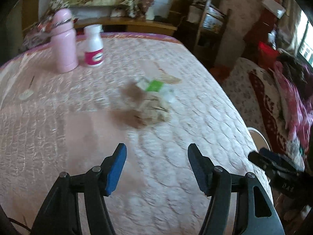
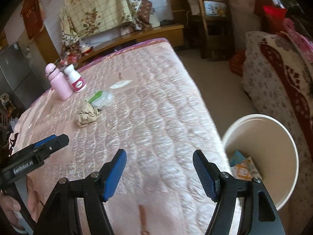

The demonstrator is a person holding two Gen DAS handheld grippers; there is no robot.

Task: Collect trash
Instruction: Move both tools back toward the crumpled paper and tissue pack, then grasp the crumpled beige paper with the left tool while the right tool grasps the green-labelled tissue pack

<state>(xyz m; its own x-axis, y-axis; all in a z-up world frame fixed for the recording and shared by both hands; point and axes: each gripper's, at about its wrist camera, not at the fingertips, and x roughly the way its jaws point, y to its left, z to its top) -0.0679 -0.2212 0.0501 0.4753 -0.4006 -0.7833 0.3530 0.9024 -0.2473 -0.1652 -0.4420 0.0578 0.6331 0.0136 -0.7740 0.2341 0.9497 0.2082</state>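
A crumpled beige paper wad [image 1: 150, 111] [image 2: 87, 115] lies mid-table on the pink quilted cover [image 1: 78, 129] [image 2: 156, 105]. A green-and-clear plastic wrapper [image 1: 156, 87] [image 2: 101, 98] lies just behind it. A flat white wrapper [image 2: 120, 84] lies farther back. My left gripper [image 1: 156, 168] is open and empty, short of the wad. My right gripper [image 2: 159, 173] is open and empty over the table's near part. A white bucket [image 2: 273, 137] with colourful scraps inside stands beside the table at right.
A pink flask [image 1: 64, 43] [image 2: 58, 82] and a white pill bottle [image 1: 93, 45] [image 2: 75, 78] stand at the back left. A small scrap [image 1: 25, 95] lies at the left. A patterned sofa [image 2: 273, 74] and wooden furniture [image 2: 211, 9] stand beyond the table.
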